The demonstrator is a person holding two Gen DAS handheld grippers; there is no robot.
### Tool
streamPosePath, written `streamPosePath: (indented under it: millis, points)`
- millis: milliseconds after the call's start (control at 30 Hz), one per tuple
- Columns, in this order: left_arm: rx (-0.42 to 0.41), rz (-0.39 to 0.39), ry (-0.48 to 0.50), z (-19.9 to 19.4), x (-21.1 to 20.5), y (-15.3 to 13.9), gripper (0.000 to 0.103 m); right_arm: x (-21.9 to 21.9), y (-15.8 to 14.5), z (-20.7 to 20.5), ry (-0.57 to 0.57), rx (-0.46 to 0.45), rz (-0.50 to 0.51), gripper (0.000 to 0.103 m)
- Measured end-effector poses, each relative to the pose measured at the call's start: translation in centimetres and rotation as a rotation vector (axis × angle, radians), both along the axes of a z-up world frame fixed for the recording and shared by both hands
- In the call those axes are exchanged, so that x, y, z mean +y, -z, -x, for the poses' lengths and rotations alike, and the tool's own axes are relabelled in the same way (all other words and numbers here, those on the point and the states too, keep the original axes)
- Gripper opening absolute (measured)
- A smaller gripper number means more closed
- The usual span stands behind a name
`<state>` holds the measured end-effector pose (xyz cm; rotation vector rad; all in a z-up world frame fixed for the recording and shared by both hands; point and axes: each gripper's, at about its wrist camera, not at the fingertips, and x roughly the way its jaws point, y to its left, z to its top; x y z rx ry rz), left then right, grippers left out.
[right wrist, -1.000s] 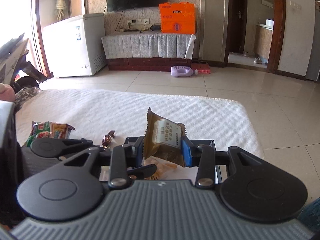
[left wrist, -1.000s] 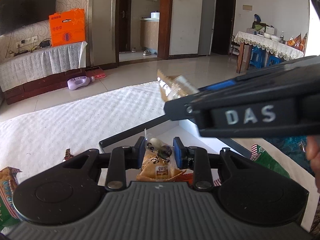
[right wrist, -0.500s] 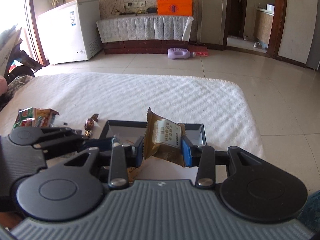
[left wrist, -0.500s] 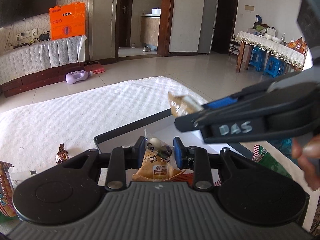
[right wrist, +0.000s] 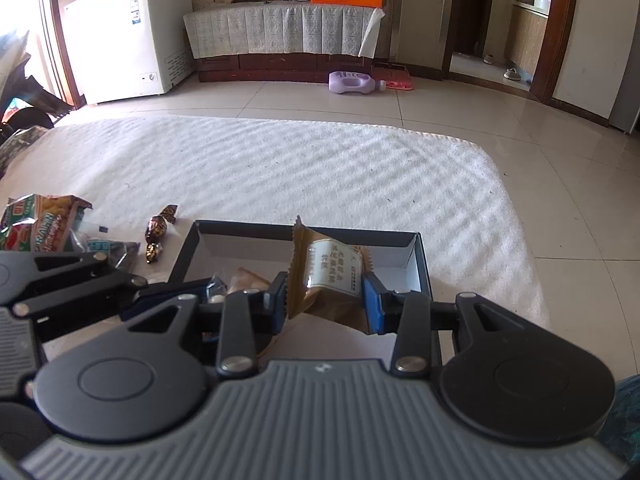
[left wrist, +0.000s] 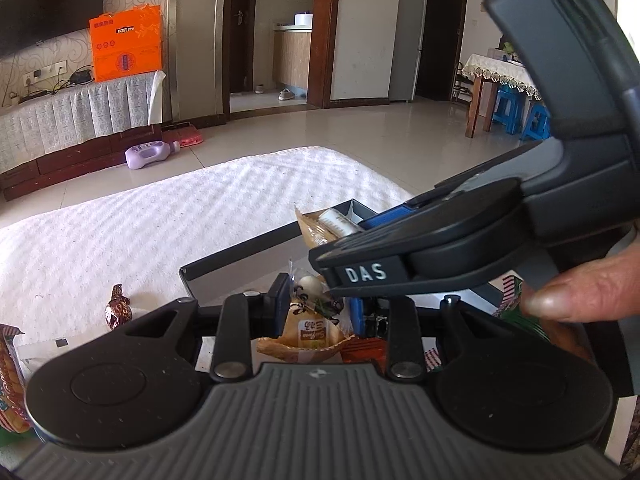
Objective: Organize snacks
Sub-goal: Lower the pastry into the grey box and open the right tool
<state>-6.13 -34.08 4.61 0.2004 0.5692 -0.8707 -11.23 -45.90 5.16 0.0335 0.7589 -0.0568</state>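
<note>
Brown-gold snack packet (right wrist: 326,276) pinched upright betw. right gripper (right wrist: 326,304) pads, long axis vertical, hanging over open dark-rimmed box (right wrist: 420,256), far wall just ahead. Left gripper (left wrist: 316,304), close alongside at box's left, clamped narrow on small orange-yellow snack pack (left wrist: 310,330), also over box. Free floor in box under right packet; likely straight drop. Loose wrapped candy (right wrist: 158,230) & red-green snack bag (right wrist: 36,220) left of box on white mat (right wrist: 280,160), apart from both grippers.
</note>
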Motion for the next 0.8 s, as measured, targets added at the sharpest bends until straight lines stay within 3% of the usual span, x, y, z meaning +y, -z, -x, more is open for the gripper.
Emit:
streamPosePath:
  millis: [333,800]
  points:
    - [0.004,-0.007,0.001,0.1,0.0,0.2,0.035,-0.4,0.1,0.1,0.037,-0.016,-0.008,0.043]
    - [-0.005,0.024,0.037,0.6,-0.3,-0.3,0.035,-1.5,-2.7,2.9,0.068,-0.115,-0.12,0.048]
